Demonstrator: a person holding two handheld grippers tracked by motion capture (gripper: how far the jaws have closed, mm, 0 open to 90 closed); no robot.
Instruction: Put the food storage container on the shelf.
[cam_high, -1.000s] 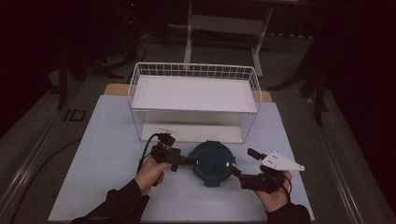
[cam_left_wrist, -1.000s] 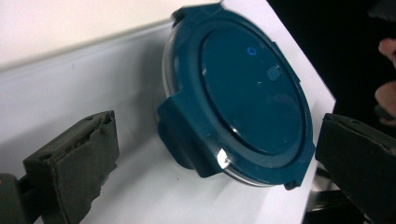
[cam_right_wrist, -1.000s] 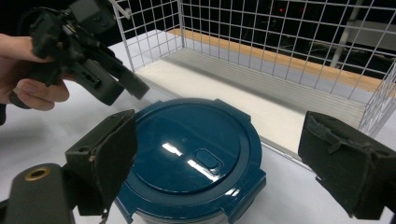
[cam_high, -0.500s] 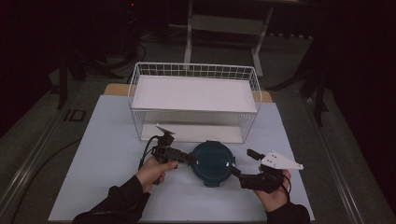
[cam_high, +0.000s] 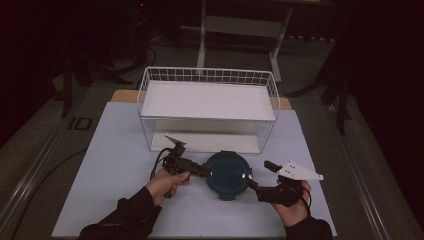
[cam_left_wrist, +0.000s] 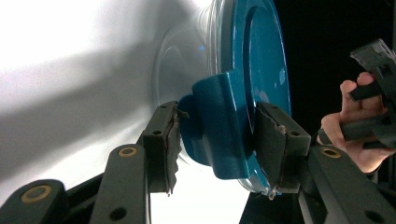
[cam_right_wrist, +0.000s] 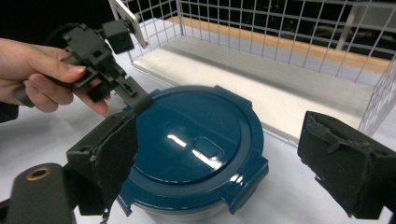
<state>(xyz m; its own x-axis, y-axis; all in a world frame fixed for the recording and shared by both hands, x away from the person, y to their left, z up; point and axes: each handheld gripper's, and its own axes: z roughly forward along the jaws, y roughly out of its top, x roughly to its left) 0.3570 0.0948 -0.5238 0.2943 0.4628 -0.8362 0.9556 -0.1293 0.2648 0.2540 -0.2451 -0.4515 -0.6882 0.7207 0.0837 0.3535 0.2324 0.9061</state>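
Observation:
A round clear container with a dark blue lid (cam_high: 227, 172) stands on the white table near the front. My left gripper (cam_high: 204, 171) reaches in from its left. In the left gripper view its jaws have just been closing, and my left gripper (cam_left_wrist: 217, 135) now presses both pads on the lid's blue side latch (cam_left_wrist: 219, 116). My right gripper (cam_high: 259, 175) stands open at the container's right front edge. In the right gripper view my right gripper (cam_right_wrist: 224, 154) has its pads wide apart before the lid (cam_right_wrist: 191, 140), touching nothing.
A white wire basket (cam_high: 210, 71) with a white floor stands just behind the container, its mesh (cam_right_wrist: 280, 28) close ahead in the right gripper view. The white table top (cam_high: 115, 150) spreads to the left. Dark floor and stands surround the table.
My left gripper has sunk slightly to the container's left edge and its jaws have closed onto the lid latch. The right gripper has stayed where it was.

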